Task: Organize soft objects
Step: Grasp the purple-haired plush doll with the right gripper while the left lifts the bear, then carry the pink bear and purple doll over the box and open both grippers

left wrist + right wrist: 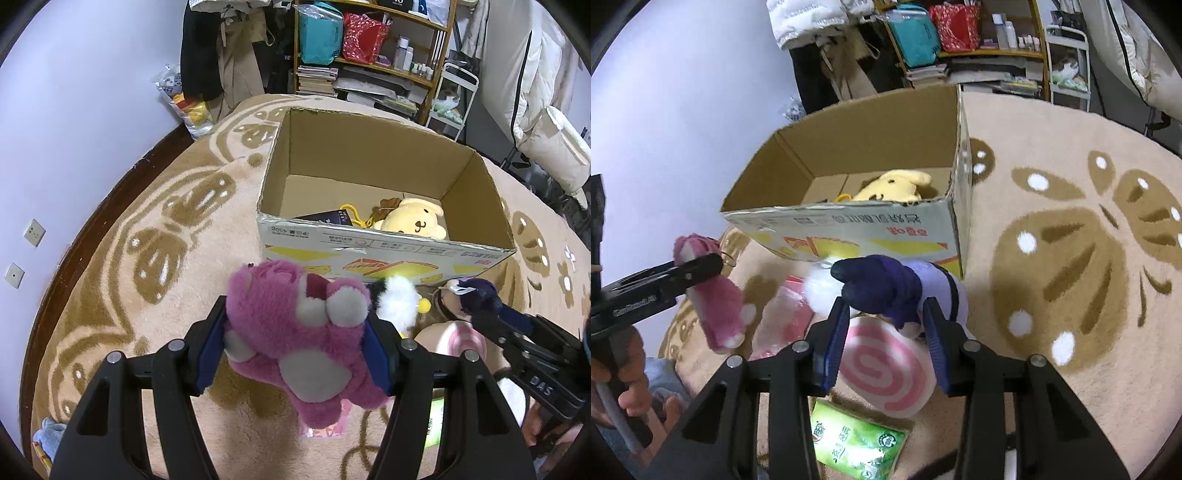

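Pink plush bear (295, 332) is hanging clamped between the pads of the left gripper (291, 354), lifted above the rug (147, 258) just in front of the cardboard box (369, 251). Right gripper (886, 325) is squeezing a purple plush toy (886, 284) beside it, over a pink-swirl cushion (882, 373) and a green packet (857, 443). Yellow plush dog (413, 218) is lying inside the box.

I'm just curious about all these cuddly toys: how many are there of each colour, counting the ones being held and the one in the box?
Pink: 1, the pink bear in the left gripper.
Purple: 1, the purple toy in the right gripper.
Yellow: 1, the yellow dog in the cardboard box.
Pink-and-white swirl: 1, the swirl cushion on the rug.
Total: 4.
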